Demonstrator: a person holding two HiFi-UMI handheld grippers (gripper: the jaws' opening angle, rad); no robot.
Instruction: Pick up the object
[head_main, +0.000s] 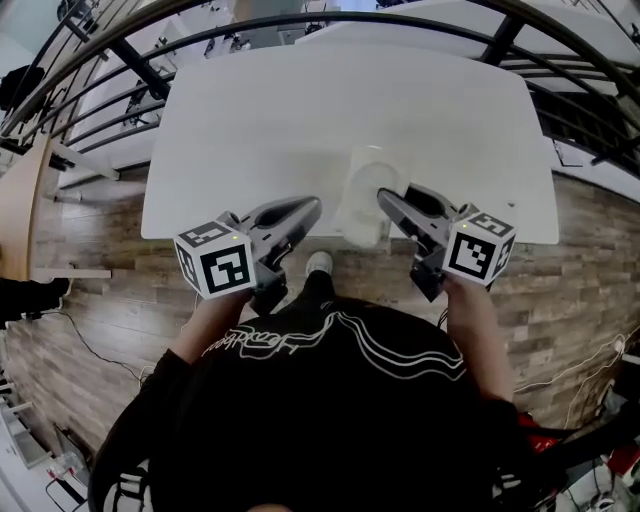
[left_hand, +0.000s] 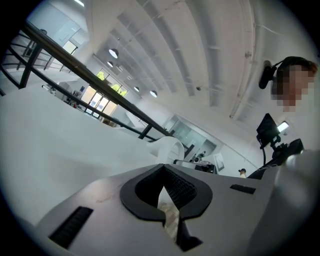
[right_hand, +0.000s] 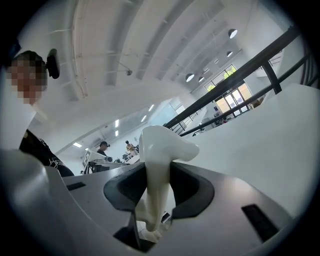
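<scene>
Room: we see a high white ceiling (left_hand: 200, 55) with round lights, and bright windows (right_hand: 227, 100) at the far side. A wood plank floor (head_main: 90, 320) runs under everything.

The white table (head_main: 300, 110) takes up the middle. Its top is bare and matte, with rounded corners. The near edge runs just beyond the tools and the far edge sits close under the black railing (head_main: 130, 60). The railing curves round the far, left and right sides. A second white surface (head_main: 430, 25) lies beyond it.

Open room: the whole tabletop left, right and far of the tools is free. There is also a strip of floor between the near edge and the person's black shirt (head_main: 330, 400). Cables (head_main: 85, 345) trail on the floor at the near left.

The left tool (head_main: 312, 205) hangs over the near edge, left of centre. Its jaws stand a narrow slit apart, and only floor shows through.

The right tool (head_main: 383, 197) hangs over the near edge, right of centre, clamped on the white object (right_hand: 160, 150).

The object is glossy, with a thin stem between the pads and a bulbous curved head past them. It sits over the table's near edge at centre, between the two tool tips. We cannot tell whether it clears the top.
</scene>
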